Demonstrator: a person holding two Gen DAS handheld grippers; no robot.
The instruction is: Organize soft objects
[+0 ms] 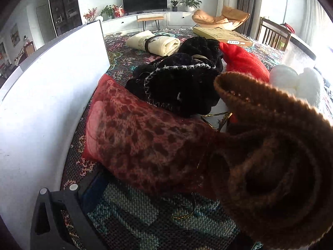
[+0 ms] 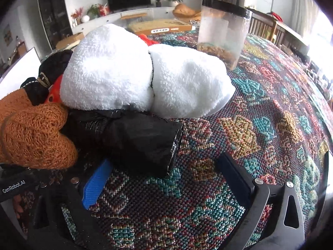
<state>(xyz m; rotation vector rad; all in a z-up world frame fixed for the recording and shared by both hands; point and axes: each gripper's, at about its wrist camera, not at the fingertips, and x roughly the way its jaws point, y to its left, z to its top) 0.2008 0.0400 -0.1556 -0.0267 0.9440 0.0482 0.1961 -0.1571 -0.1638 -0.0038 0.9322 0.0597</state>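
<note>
The right gripper (image 2: 164,185) hangs over a multicoloured woven tablecloth (image 2: 270,108), its jaws spread wide with nothing but cloth between them; one finger carries a blue pad (image 2: 94,187). Just ahead lies a black rolled bundle (image 2: 133,139), its open end toward the camera. Behind and touching it rests a white fluffy towel roll (image 2: 141,73), cinched in the middle. At the left edge an orange knitted piece (image 2: 35,135) presses against the black bundle, with a black tied cloth (image 2: 47,73) above it. Farther back stands a clear jar with a black lid (image 2: 224,35).
</note>
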